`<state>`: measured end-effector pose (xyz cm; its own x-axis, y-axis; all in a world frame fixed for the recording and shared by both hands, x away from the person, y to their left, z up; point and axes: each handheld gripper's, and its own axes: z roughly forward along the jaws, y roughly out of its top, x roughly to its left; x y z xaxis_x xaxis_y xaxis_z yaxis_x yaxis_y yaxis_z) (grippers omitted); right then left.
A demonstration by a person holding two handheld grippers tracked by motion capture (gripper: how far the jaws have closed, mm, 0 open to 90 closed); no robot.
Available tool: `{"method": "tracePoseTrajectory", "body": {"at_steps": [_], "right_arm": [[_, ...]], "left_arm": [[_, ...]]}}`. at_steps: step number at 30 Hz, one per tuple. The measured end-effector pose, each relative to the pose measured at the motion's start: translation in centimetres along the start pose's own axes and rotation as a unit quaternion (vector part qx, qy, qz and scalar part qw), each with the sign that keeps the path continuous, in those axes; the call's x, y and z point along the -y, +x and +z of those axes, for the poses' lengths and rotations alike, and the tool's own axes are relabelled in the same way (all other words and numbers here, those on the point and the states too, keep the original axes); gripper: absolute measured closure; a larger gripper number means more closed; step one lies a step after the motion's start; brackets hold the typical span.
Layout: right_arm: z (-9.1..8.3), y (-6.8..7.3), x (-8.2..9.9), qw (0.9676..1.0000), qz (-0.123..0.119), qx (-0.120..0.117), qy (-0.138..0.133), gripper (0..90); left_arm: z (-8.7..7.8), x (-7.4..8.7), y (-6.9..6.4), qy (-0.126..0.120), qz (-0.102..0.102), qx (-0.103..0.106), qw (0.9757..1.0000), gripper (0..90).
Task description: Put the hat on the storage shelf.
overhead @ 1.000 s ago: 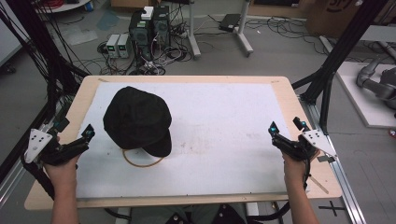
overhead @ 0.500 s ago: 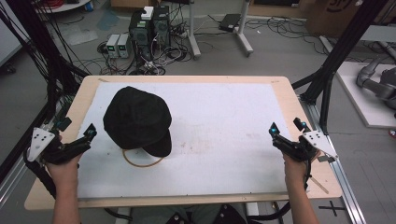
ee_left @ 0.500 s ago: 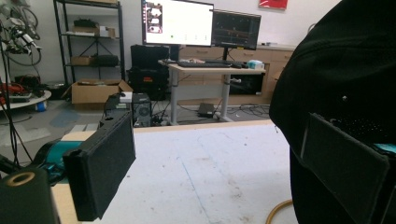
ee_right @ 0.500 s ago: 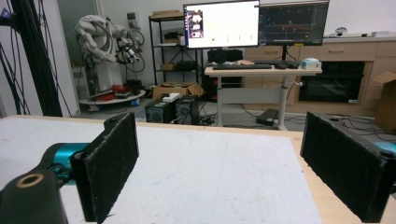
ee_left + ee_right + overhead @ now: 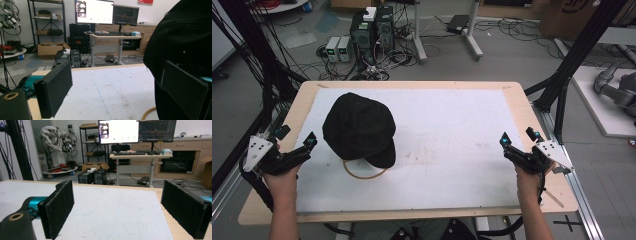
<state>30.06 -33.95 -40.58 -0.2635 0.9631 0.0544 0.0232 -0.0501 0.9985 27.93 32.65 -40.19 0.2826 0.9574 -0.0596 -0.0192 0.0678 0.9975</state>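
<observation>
High view: A black cap (image 5: 359,129) lies on the left half of the white table (image 5: 452,135), crown up, brim toward the person. A tan ring (image 5: 362,172), possibly a rubber band, lies on the surface at the cap's near edge, partly under the brim. The left gripper (image 5: 295,143) sits at the table's left edge, just beside the cap, jaws spread wide and empty; the inner jaw tip is near the cap but contact cannot be confirmed from this angle. The right gripper (image 5: 518,138) is at the right edge, well apart from the cap, jaws spread and holding nothing. Each gripper is held by a hand entering from the bottom. Computer boxes (image 5: 374,27) and cables stand on the floor beyond the table.

Left gripper view: Both jaws stand wide apart with bare table between them. The cap (image 5: 183,37) rises behind the right-hand jaw, very close to it. An arc of the ring (image 5: 148,113) shows at the bottom. Two monitors (image 5: 107,12) on a desk stand in the background.

Right gripper view: Jaws spread wide, nothing between them but the table (image 5: 112,212). The far edge, the monitors (image 5: 136,130) and a shelf rack (image 5: 91,140) show beyond.
</observation>
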Motion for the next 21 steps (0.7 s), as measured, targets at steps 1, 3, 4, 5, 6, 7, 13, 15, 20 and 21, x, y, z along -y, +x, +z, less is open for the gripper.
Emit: {"method": "tracePoseTrajectory", "body": {"at_steps": [1, 3, 4, 5, 6, 7, 13, 15, 20, 21], "right_arm": [[0.02, 0.01, 0.0, 1.0, 0.0, -0.001, 0.0, 11.0], [0.06, 0.0, 0.01, 1.0, 0.0, 0.0, 0.001, 11.0], [0.07, 0.01, 0.02, 1.0, 0.0, 0.0, 0.001, 11.0], [0.06, 0.0, 0.02, 1.0, 0.0, 0.0, 0.002, 11.0], [0.06, 0.01, 0.02, 1.0, 0.001, 0.001, 0.002, 11.0], [0.06, -0.01, 0.02, 1.0, 0.001, 0.001, 0.002, 11.0], [0.05, 0.0, 0.01, 1.0, 0.001, 0.001, 0.002, 11.0], [0.06, 0.03, 0.02, 1.0, 0.002, 0.0, 0.002, 11.0], [0.08, 0.03, 0.01, 1.0, 0.002, 0.0, 0.002, 11.0], [0.1, 0.02, 0.02, 1.0, 0.003, -0.001, 0.002, 11.0]], "left_arm": [[0.0, 0.0, 0.0, 0.0, 0.0, 0.0, 1.0, 10.3], [-0.01, -0.01, 0.0, 0.0, 0.001, 0.0, 1.0, 10.3], [0.0, 0.0, -0.01, 0.0, 0.001, 0.0, 1.0, 10.3], [0.01, 0.0, -0.01, 0.0, 0.001, 0.0, 1.0, 10.3], [0.0, 0.0, 0.0, 0.001, 0.001, 0.0, 1.0, 10.3], [0.0, 0.01, 0.0, 0.001, 0.001, 0.0, 1.0, 10.3], [-0.02, -0.01, 0.03, 0.001, 0.0, 0.0, 1.0, 10.3], [-0.03, -0.01, 0.04, 0.001, 0.0, -0.001, 1.0, 10.3], [-0.01, -0.02, 0.04, 0.001, 0.001, 0.0, 1.0, 10.3], [-0.01, -0.02, 0.05, 0.002, 0.001, 0.0, 1.0, 10.3]]}}
